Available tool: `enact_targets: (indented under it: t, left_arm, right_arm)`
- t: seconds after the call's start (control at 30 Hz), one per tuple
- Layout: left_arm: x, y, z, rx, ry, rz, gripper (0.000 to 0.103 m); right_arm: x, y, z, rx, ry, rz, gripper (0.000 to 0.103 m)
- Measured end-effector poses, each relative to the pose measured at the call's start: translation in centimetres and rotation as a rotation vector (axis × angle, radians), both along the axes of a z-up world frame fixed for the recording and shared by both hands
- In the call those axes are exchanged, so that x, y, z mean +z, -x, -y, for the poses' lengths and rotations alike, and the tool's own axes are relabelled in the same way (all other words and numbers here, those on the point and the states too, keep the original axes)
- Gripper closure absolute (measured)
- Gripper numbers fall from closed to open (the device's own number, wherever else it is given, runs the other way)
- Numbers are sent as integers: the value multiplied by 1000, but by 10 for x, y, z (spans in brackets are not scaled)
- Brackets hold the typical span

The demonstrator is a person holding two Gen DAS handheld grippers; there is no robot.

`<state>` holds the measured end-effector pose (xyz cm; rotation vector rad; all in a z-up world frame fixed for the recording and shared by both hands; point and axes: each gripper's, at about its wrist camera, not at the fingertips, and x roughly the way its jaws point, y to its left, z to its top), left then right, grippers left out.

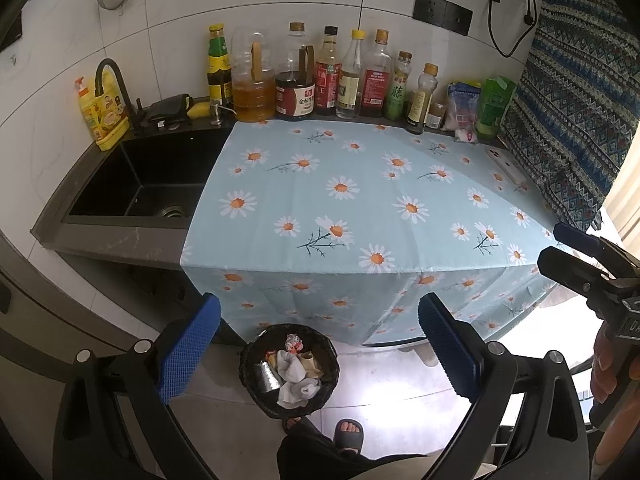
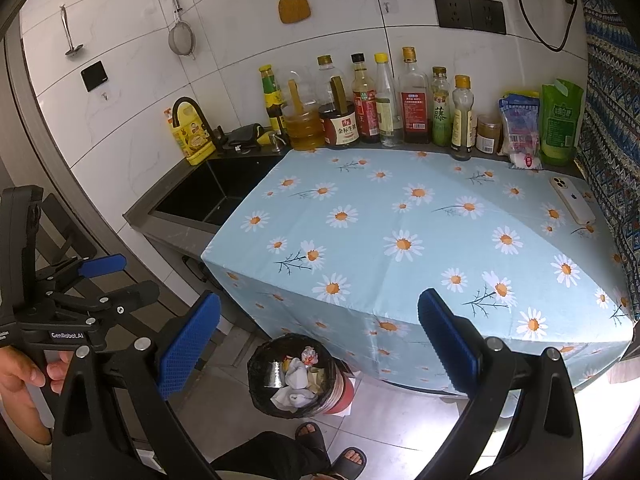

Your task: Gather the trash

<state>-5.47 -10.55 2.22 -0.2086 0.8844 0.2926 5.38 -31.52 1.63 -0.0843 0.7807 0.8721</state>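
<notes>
A trash bin (image 1: 289, 370) with a black liner stands on the floor below the counter's front edge. It holds crumpled white tissues (image 1: 296, 376), wrappers and a shiny foil piece. It also shows in the right wrist view (image 2: 296, 376). My left gripper (image 1: 318, 344) is open and empty, held above the bin. My right gripper (image 2: 318, 344) is open and empty, also above the bin. The right gripper shows at the right edge of the left wrist view (image 1: 576, 256). The left gripper shows at the left of the right wrist view (image 2: 116, 280).
The counter carries a light blue daisy cloth (image 2: 420, 232). Several sauce and oil bottles (image 2: 368, 100) line the back wall. A white phone (image 2: 572, 200) lies at the right. A black sink (image 1: 140, 180) with a faucet is at the left. Sandalled feet (image 1: 348, 432) stand by the bin.
</notes>
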Motion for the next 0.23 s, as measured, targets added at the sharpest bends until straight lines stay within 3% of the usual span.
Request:
enact_targets:
  t: [0.23]
  left_arm:
    - [0,-1,2,-7,-1,-2,7]
  right_arm:
    - [-2,-2,-1,1,1,-4,5]
